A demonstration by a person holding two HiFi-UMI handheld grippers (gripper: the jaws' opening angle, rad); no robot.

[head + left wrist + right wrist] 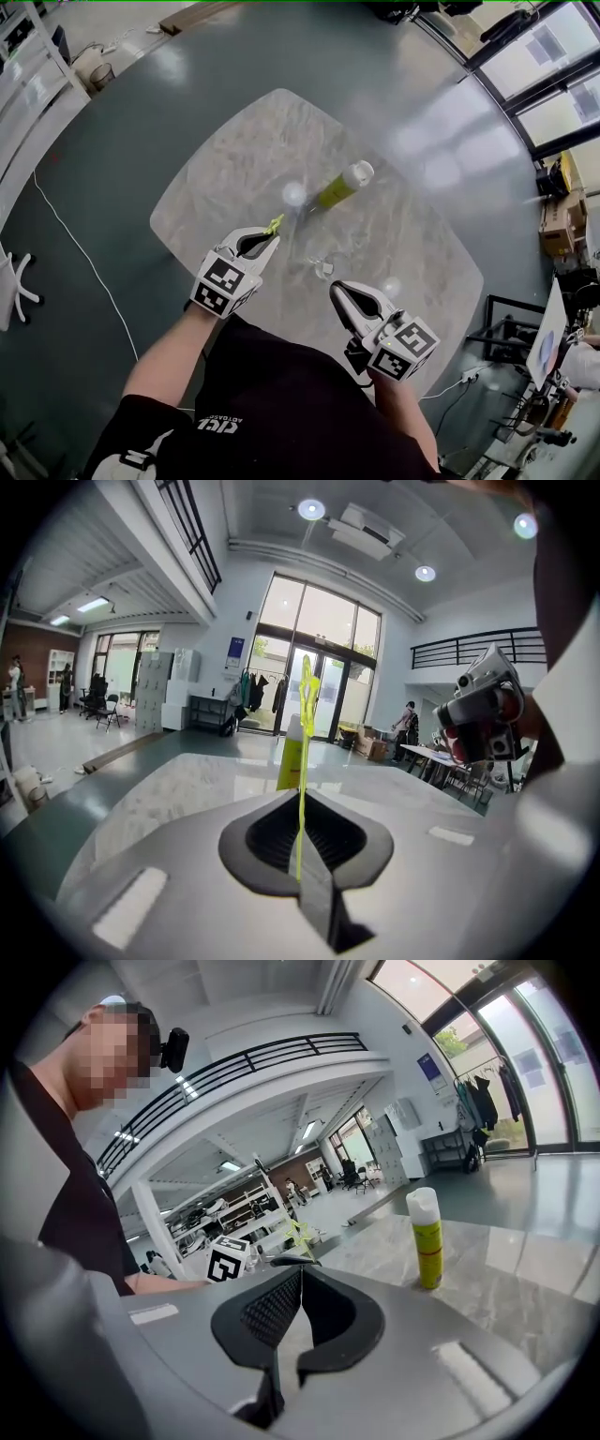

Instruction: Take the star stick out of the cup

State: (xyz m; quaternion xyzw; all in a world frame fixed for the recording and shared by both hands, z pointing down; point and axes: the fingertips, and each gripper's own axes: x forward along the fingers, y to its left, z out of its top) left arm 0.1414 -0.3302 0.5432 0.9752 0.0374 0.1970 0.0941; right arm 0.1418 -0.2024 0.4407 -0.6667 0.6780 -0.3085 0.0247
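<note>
A thin yellow-green star stick (pixel 301 761) stands pinched between the jaws of my left gripper (pixel 300 797), with its star (pixel 307 682) at the top. In the head view the left gripper (pixel 271 238) hangs over the table's near left part, and the star (pixel 274 225) pokes out past its tips. A small clear cup (pixel 323 266) sits on the marble between the two grippers, faint and hard to make out. My right gripper (pixel 337 290) is shut and empty at the near right. From the right gripper (pixel 302 1272) view, the star (pixel 300 1232) shows beyond the jaws.
A yellow spray can (pixel 342 185) with a white cap stands upright in the middle of the marble table (pixel 234 159), beyond both grippers. The table's near edge runs just in front of the person's body. Dark green floor surrounds the table.
</note>
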